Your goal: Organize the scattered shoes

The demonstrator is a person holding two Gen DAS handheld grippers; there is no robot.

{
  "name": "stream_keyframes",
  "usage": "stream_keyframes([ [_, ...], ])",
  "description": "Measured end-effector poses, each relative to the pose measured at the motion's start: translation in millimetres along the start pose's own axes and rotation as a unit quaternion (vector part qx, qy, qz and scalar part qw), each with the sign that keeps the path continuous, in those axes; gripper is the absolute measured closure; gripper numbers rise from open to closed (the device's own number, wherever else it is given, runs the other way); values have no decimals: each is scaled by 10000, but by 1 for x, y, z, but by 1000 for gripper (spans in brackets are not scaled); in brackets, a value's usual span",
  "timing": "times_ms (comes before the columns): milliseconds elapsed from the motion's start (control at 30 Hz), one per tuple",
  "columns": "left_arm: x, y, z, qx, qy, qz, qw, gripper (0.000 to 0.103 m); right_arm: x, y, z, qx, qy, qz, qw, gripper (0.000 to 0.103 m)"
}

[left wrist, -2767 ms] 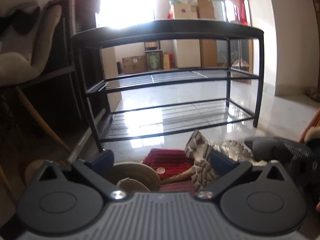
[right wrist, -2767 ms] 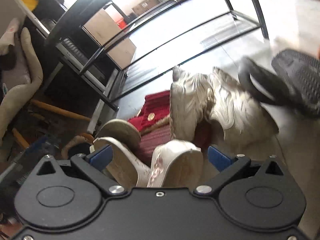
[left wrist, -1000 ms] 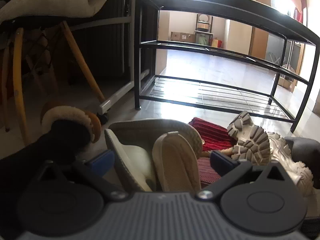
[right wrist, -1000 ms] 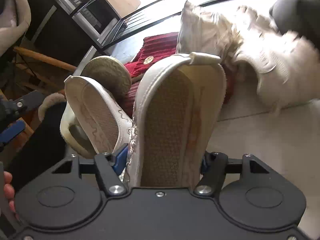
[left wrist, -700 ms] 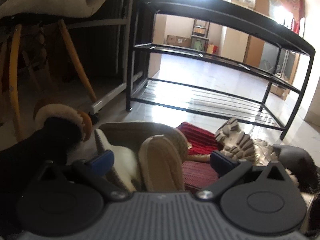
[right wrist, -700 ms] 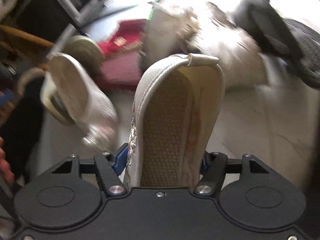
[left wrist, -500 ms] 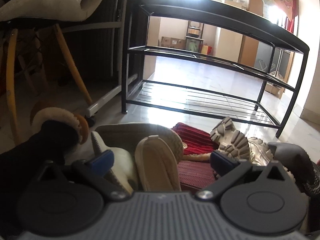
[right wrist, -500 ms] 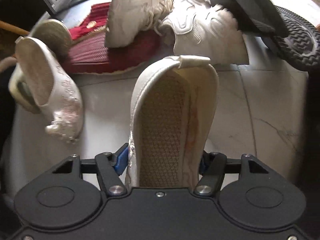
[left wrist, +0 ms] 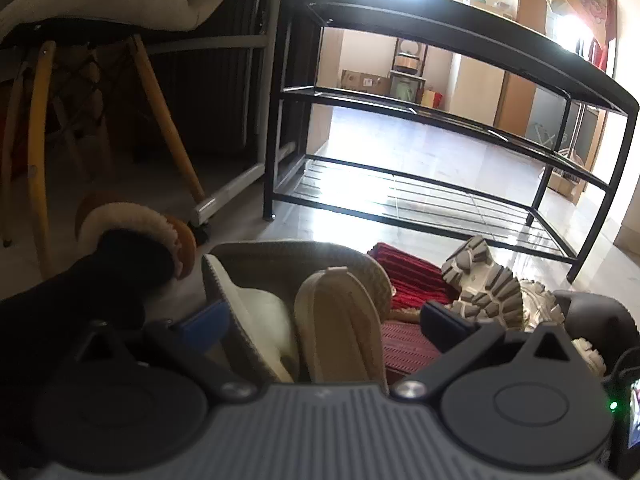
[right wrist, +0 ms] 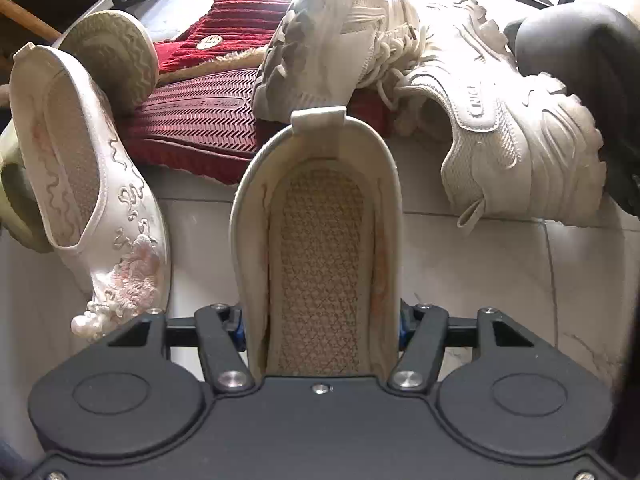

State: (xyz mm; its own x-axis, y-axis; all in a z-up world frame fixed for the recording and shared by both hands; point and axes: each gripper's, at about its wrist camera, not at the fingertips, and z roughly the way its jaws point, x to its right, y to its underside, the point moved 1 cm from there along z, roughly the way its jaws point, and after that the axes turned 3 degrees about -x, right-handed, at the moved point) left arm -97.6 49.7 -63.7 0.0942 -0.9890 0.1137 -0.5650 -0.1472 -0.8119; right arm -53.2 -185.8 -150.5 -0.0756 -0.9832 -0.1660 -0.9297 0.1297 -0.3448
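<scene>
1. Cream canvas slip-on shoe point(right wrist: 320, 248) with a woven tan insole sits clamped between the blue pads of the right gripper point(right wrist: 320, 320), heel tab pointing away from it, held above the pale tiled floor point(right wrist: 500, 280).
2. Just left of that gripper lies a matching white embroidered slip-on point(right wrist: 92, 196), its beaded toe nearest.
3. Beyond the held shoe are a dark red ribbed slipper sole point(right wrist: 200, 120) and two chunky off-white mesh sneakers point(right wrist: 500, 120), one tipped against the other.
4. From the left wrist, the left gripper point(left wrist: 320, 320) stands wide open with nothing between its fingers; the beige rubber-soled slip-on point(left wrist: 340, 320) lies just ahead of it.
5. Left of it rests a black fleece-lined slipper point(left wrist: 128, 248).
6. Farther ahead stands a black metal shoe rack point(left wrist: 440, 120) with wire shelves, and a wooden-legged chair point(left wrist: 100, 80) to the far left.
</scene>
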Motion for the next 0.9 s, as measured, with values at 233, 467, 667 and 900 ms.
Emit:
stream_keyframes([
  [233, 1, 3, 4, -124, -40, 10, 9999, 0, 12, -7, -24, 260, -470, 255, 9982, 8],
  [467, 5, 4, 11, -227, -139, 95, 9996, 0, 14, 13, -122, 1987, -824, 37, 9766, 0],
  [667, 13, -1, 22, -279, -233, 271, 9990, 0, 15, 26, -159, 2881, -805, 5, 9542, 0],
  [900, 17, -4, 38, -402, -415, 443, 9973, 0, 22, 30, -170, 4073, 577, 421, 9105, 0],
])
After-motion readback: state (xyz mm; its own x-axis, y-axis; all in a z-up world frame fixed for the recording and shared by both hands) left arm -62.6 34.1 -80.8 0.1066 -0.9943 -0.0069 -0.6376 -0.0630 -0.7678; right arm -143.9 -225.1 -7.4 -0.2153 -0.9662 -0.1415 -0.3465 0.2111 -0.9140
